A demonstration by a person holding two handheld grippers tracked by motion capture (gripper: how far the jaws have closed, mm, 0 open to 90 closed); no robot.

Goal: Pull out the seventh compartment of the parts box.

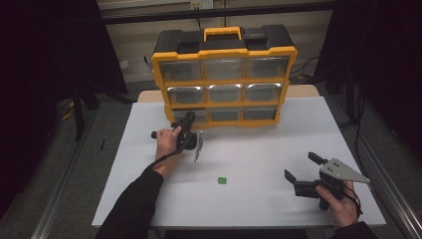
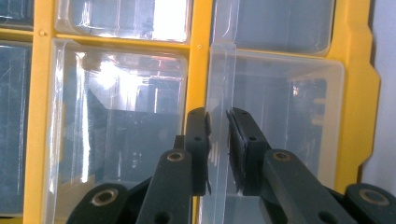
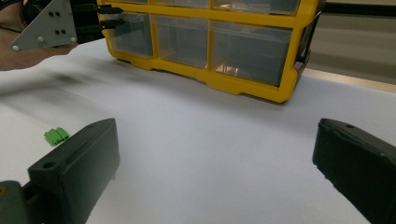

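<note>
Left gripper view: fingers (image 2: 240,140) pinch drawer tab (image 2: 217,93).

The left gripper (image 1: 189,121) is being held out forward over the table by the person's left hand (image 1: 166,142), with the dark-sleeved forearm stretching in from below and the grey plate tipped on edge. Its jaws are standing almost together, a thin gap showing between the pads (image 2: 237,140). The right gripper (image 1: 301,168) is resting low in the right hand (image 1: 338,196), pointing leftward, jaws spreading wide apart.
</note>
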